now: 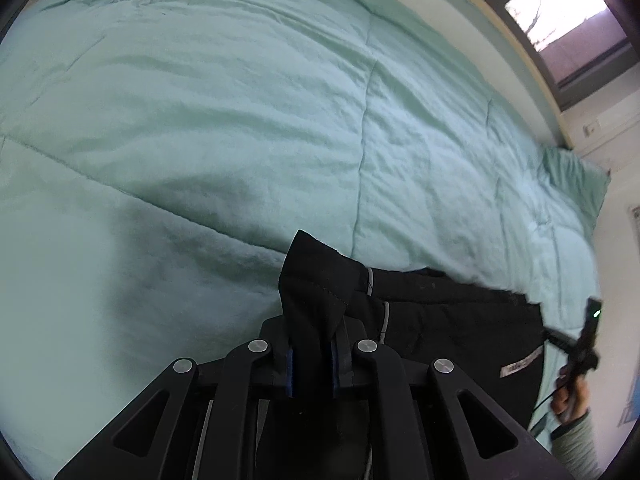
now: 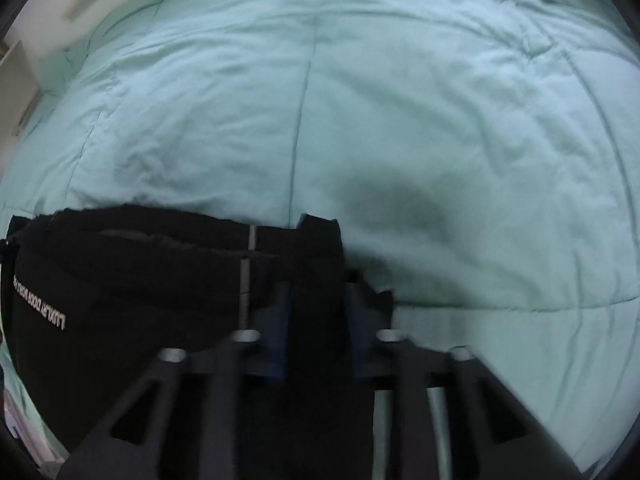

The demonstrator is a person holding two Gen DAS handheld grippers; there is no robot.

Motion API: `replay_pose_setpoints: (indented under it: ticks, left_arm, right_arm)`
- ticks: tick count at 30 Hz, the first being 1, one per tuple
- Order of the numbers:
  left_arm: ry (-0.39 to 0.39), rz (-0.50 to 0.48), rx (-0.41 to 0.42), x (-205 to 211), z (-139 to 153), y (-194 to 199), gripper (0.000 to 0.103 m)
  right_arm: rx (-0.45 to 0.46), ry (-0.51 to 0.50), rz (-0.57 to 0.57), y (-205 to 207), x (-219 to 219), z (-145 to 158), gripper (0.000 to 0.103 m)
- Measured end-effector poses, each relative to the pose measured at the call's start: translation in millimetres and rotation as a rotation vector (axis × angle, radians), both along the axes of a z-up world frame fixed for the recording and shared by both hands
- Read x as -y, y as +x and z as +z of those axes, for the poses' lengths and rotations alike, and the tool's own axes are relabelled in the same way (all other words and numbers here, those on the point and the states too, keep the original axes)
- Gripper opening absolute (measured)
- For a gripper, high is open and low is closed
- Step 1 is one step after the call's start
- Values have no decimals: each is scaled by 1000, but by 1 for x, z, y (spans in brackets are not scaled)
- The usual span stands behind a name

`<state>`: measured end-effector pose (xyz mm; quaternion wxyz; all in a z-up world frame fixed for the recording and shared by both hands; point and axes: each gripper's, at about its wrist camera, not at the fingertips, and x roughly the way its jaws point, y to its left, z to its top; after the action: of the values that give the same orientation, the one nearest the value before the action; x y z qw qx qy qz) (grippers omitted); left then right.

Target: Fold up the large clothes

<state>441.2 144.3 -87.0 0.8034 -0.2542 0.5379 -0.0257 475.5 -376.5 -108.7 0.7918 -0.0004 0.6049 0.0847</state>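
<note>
Two hand-held grippers pinch one black garment (image 1: 440, 320): the left hand-held gripper (image 1: 313, 360) and the right hand-held gripper (image 2: 318, 328) each clamp a corner of fabric between blue pads. Between them the garment hangs over a pale green quilted bed (image 1: 240, 120).

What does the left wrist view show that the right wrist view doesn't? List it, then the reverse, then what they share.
Left wrist only: a window, a pillow, and the person's right hand.
Right wrist only: pale furniture beside the bed.
Both: the green quilt, and each claw, left and right, shut on the black garment.
</note>
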Motion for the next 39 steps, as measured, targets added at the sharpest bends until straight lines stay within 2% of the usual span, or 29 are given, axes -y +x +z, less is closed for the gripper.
replay_pose_setpoints:
  ticks: [1, 4, 6, 8, 10, 12, 13, 14, 16, 17, 19, 20, 21, 23, 25, 27, 29, 31, 33, 35, 39]
  left_arm:
    - [-6, 8, 9, -2, 3, -2, 13]
    - [-26, 24, 73, -6, 29, -11, 12]
    - [-26, 17, 132, -4, 51, -11, 12]
    - [5, 8, 175, 1, 70, -4, 12]
    - [53, -2, 182, 7, 73, 8, 13]
    - [76, 3, 140, 9, 57, 22, 13]
    - [96, 4, 93, 9, 36, 32, 13]
    - [129, -6, 49, 12, 17, 38, 13]
    - [139, -25, -51, 16, -25, 48, 13]
    - [140, -26, -76, 16, -38, 49, 19]
    - [164, -9, -101, 15, -57, 51, 34]
    - [162, 11, -110, 10, -60, 52, 46]
    - [137, 35, -121, 4, -61, 52, 51]
    - [80, 45, -116, -8, -56, 51, 52]
    - [65, 57, -99, -22, -45, 44, 60]
    - [38, 88, -97, -41, -36, 34, 77]
    - [-29, 126, -110, -61, -31, 24, 79]
    - [-52, 150, -112, -76, -24, 11, 79]
    - [16, 169, -109, -77, -13, 0, 78]
    - [46, 154, -80, -68, 4, -15, 76]
    - [62, 17, 49, -11, 48, -57, 76]
  right_arm:
    - [32, -7, 6, -5, -1, 6, 12]
    - [135, -61, -14, -18, 1, 38, 11]
    - [216, -84, -27, -24, 4, 71, 11]
    - [273, -130, -12, -23, -1, 95, 11]
    - [293, -168, -9, -14, -7, 99, 11]
    - [264, -185, -32, 2, -7, 83, 11]
    - [237, -183, -41, 12, -7, 72, 11]
    - [182, -182, -53, 23, -7, 48, 11]
    - [103, -172, -65, 32, -6, 11, 11]
    - [47, -159, -77, 36, -8, -13, 11]
    - [-4, -156, -97, 38, -13, -35, 12]
    - [-14, -173, -102, 38, -17, -40, 13]
    - [-13, -195, -103, 39, -19, -41, 15]
    - [-21, -233, -98, 40, -21, -36, 20]
    - [-18, -235, -94, 39, -20, -26, 32]
    - [20, -193, -111, 28, -14, -1, 40]
    - [96, -155, -125, 10, -10, 29, 52]
    - [170, -121, -123, -15, -10, 61, 70]
    - [216, -90, -104, -37, -17, 81, 73]
    - [218, -49, -82, -57, -32, 90, 73]
    - [166, 56, -35, -96, -64, 88, 73]
